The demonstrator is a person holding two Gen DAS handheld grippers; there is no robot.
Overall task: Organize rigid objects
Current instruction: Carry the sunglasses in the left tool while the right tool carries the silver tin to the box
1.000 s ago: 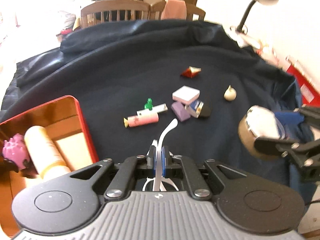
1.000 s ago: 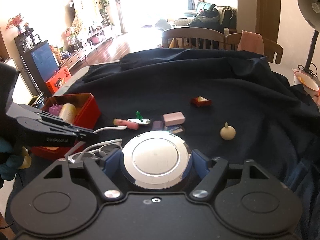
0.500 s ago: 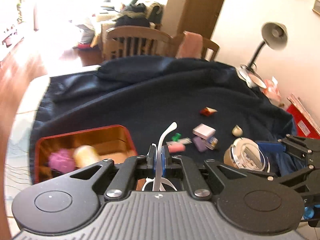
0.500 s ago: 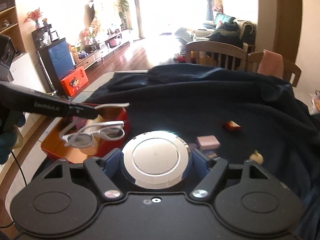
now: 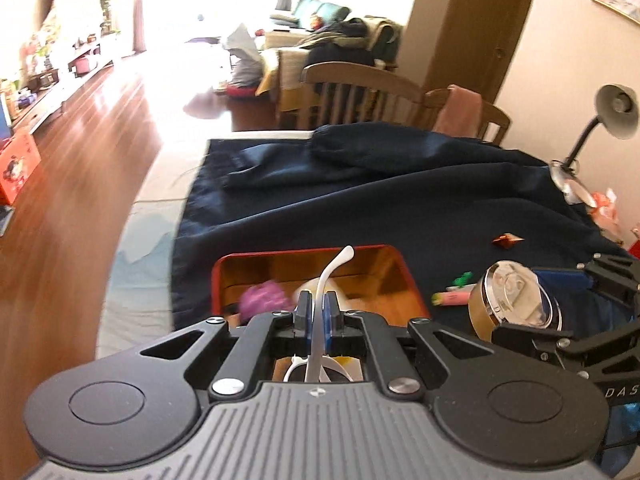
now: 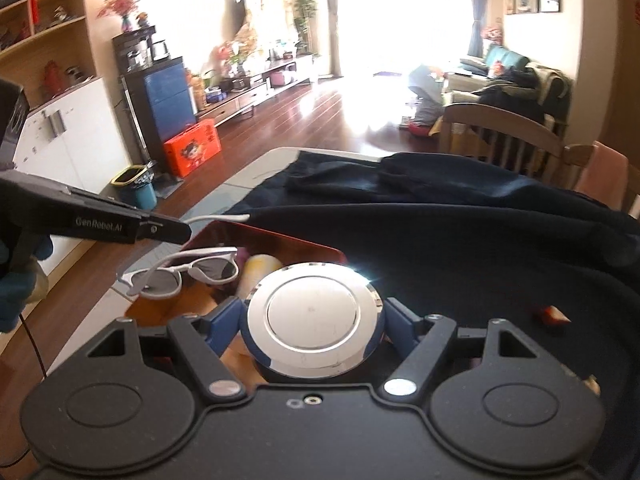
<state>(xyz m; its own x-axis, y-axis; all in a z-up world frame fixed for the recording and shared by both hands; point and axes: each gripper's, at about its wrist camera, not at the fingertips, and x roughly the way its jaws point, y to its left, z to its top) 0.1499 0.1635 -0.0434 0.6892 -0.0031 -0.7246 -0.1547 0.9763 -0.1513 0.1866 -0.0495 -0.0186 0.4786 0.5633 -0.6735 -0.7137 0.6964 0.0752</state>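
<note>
Overhead, white sunglasses [image 6: 188, 274] pinched by one temple in the left gripper [image 5: 316, 312], above the red tin [image 5: 218, 276] (contents perhaps blurred toys); round chrome-lidded jar [image 6: 316, 316] clamped between the right gripper [image 6: 316, 320] fingers.

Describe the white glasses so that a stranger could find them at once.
Look at the dark blue cloth on the table, then the red tin box near its edge. Above the box, the left gripper pinches one temple of the white glasses, the only dark-lensed thing there.
</note>
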